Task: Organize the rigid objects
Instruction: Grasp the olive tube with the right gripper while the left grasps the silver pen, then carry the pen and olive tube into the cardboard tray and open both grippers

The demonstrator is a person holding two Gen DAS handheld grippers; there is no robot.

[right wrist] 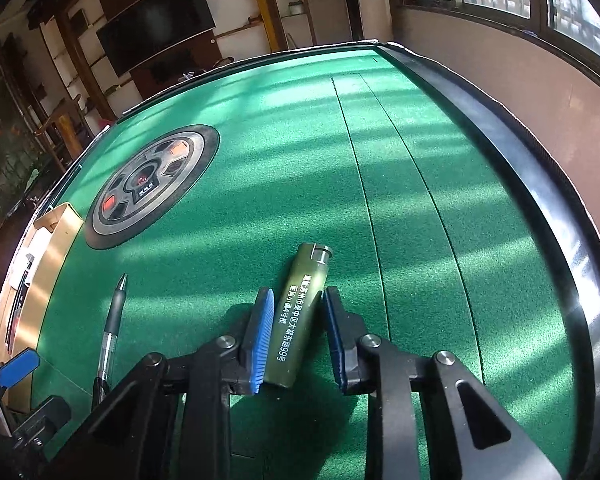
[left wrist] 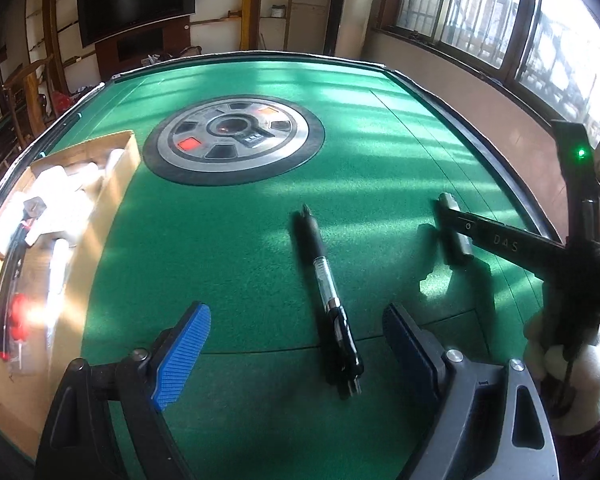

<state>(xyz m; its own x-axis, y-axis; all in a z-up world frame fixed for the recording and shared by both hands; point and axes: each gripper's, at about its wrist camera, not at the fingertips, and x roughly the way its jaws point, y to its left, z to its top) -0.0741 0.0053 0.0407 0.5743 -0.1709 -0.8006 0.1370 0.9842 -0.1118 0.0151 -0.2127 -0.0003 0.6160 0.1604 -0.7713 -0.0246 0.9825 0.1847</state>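
A black pen point(left wrist: 332, 292) lies on the green felt table point(left wrist: 240, 220), pointing away, just ahead of my open, empty left gripper point(left wrist: 296, 356). It also shows in the right wrist view point(right wrist: 110, 332). An olive green lighter point(right wrist: 300, 316) with white print lies between the blue pads of my right gripper point(right wrist: 298, 340). The left pad point(right wrist: 260, 344) touches it; the right pad stands a little off it. In the left wrist view the right gripper point(left wrist: 456, 224) reaches in from the right over the lighter point(left wrist: 454, 226).
An open cardboard box point(left wrist: 52, 248) with white packages, cables and red pieces sits at the table's left edge. A round control panel point(left wrist: 234, 136) is set in the table's middle. A dark raised rim point(right wrist: 540, 184) borders the table on the right.
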